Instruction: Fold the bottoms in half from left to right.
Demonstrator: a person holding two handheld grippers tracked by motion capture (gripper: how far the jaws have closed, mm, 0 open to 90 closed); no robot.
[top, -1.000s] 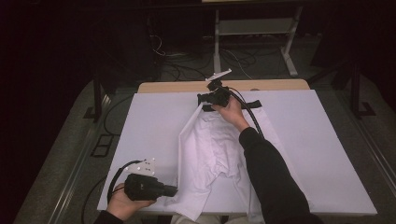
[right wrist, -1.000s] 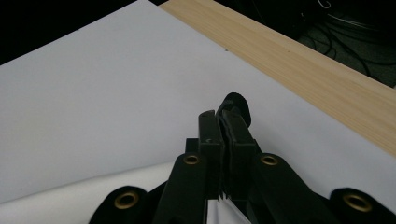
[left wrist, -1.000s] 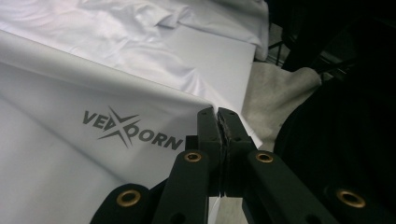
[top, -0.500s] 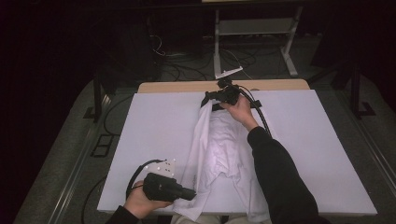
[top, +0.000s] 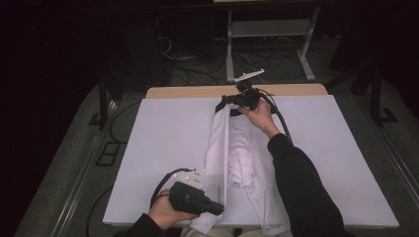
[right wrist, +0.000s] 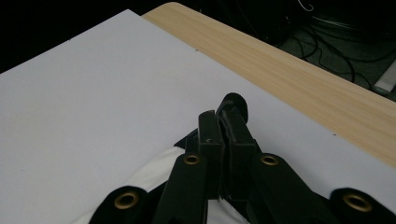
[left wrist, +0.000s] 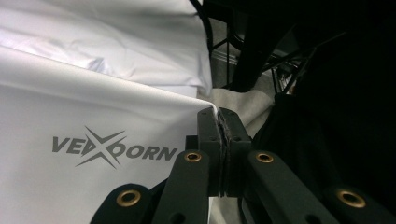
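Observation:
A white garment (top: 237, 158) lies lengthwise down the middle of the white table cover (top: 163, 143), its left side folded over toward the centre. My right gripper (top: 221, 104) is shut on the garment's far left corner near the table's back edge; in the right gripper view the white cloth (right wrist: 154, 179) sits under the pressed jaws of that gripper (right wrist: 219, 121). My left gripper (top: 217, 208) is shut on the garment's near left corner at the front edge. In the left gripper view its gripper (left wrist: 218, 123) pinches the cloth edge beside a grey printed logo (left wrist: 112, 149).
A bare wooden strip (top: 197, 92) runs along the table's far edge. Beyond it stand a metal frame (top: 267, 34) and loose cables (top: 197, 74) on the dark floor. The white cover is bare to the left and right of the garment.
My left gripper moved right along the front edge, carrying the near corner over the garment. My right gripper shifted right and back with the far corner. The fold now lies straighter.

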